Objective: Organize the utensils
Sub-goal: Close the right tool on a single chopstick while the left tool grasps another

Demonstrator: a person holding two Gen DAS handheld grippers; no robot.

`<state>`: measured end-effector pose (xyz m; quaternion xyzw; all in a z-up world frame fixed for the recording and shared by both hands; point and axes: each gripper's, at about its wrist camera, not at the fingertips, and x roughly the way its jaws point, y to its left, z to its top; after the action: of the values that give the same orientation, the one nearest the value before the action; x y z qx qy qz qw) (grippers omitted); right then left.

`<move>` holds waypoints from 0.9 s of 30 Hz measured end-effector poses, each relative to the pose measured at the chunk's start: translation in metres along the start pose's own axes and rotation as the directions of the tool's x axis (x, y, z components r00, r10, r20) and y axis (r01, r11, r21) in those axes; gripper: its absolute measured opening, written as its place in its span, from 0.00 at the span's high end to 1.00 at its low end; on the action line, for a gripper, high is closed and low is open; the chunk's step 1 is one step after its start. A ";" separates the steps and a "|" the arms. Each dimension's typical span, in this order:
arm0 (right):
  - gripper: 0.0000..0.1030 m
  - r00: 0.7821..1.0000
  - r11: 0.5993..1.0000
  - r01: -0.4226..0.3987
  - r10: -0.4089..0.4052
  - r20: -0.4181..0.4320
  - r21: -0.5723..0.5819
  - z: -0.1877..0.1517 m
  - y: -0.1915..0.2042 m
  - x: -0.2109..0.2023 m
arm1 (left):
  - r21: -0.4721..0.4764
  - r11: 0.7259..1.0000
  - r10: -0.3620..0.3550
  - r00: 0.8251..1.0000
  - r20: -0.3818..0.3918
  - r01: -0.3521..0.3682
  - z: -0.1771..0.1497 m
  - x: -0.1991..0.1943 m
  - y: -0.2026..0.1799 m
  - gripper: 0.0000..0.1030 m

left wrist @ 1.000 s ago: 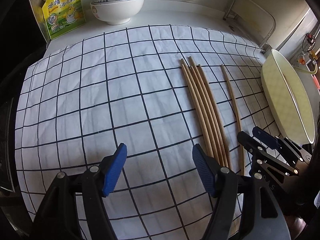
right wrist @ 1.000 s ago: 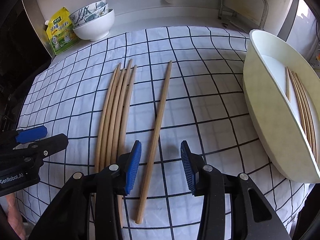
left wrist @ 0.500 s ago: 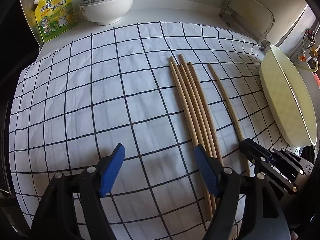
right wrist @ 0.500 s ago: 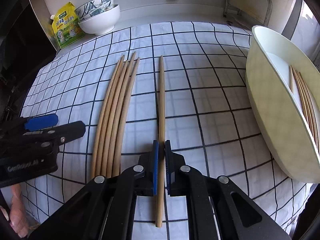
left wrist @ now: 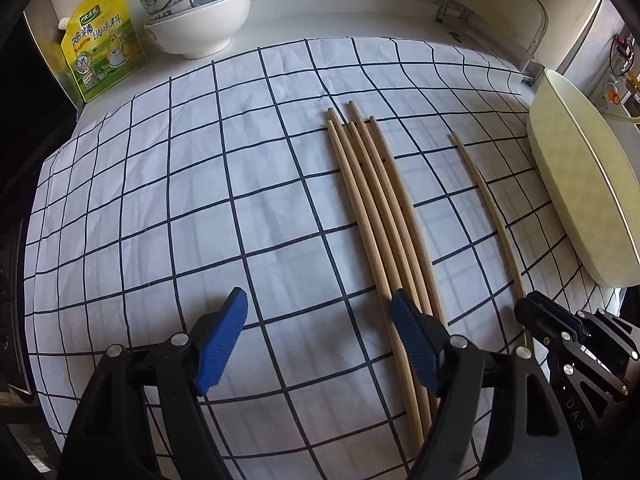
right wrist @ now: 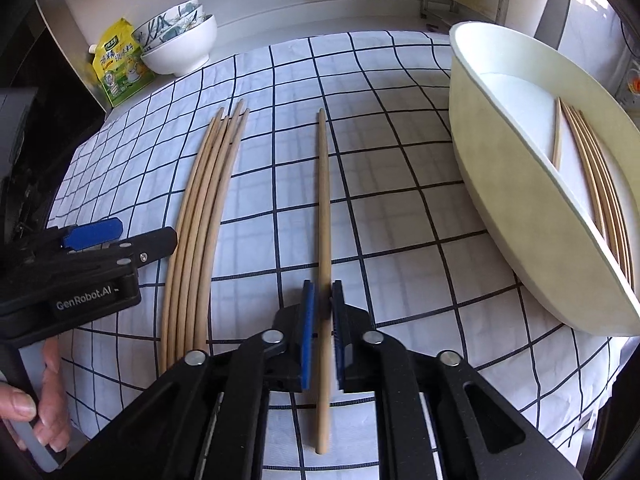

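My right gripper (right wrist: 322,300) is shut on a single wooden chopstick (right wrist: 324,200), gripping it near its near end; the chopstick points away over the checked cloth (right wrist: 380,208). It also shows in the left wrist view (left wrist: 486,204). A bundle of several chopsticks (right wrist: 204,208) lies to its left on the cloth; in the left wrist view the bundle (left wrist: 380,208) lies just right of my left gripper (left wrist: 316,316), which is open and empty above the cloth. A cream oval tray (right wrist: 516,216) at the right holds several chopsticks (right wrist: 596,184).
Stacked bowls (left wrist: 200,20) and a yellow seasoning pouch (left wrist: 100,52) stand at the back left. A metal rack (left wrist: 492,4) stands at the back right. The tray's wall (left wrist: 580,204) rises at the cloth's right edge. A hand (right wrist: 24,404) holds the left gripper.
My right gripper closed on the single chopstick, which turned to point straight away and has shifted right, away from the bundle. The left gripper stayed open and moved little.
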<state>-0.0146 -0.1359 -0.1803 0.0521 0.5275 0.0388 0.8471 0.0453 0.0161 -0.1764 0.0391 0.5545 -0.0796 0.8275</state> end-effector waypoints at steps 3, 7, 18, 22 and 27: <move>0.87 1.000 1.000 -0.004 0.004 0.011 0.006 0.001 -0.002 -0.003 | -0.001 1.000 0.023 1.000 0.003 -0.023 0.000 0.001 -0.001 0.26; 0.86 1.000 1.000 -0.008 0.007 0.018 0.007 0.003 -0.003 -0.005 | 0.005 0.998 0.055 0.998 -0.004 -0.055 0.003 0.005 -0.003 0.24; 0.71 1.000 1.000 0.016 -0.016 0.017 0.000 0.009 -0.002 -0.001 | 0.016 1.000 0.024 1.000 0.000 -0.024 0.007 0.008 -0.002 0.41; 0.71 0.999 0.999 0.034 -0.034 0.003 -0.009 0.013 -0.001 0.006 | 0.026 1.000 0.014 1.000 0.000 -0.014 0.003 0.005 -0.006 0.48; 0.69 0.998 0.996 0.069 -0.069 0.007 -0.050 0.014 0.005 0.008 | 0.028 1.000 0.008 1.000 -0.002 -0.008 -0.002 0.001 -0.001 0.59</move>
<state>0.0016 -0.1308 -0.1810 0.0125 0.5255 0.0226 0.8504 0.0435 0.0155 -0.1787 0.0532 0.5542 -0.0839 0.8265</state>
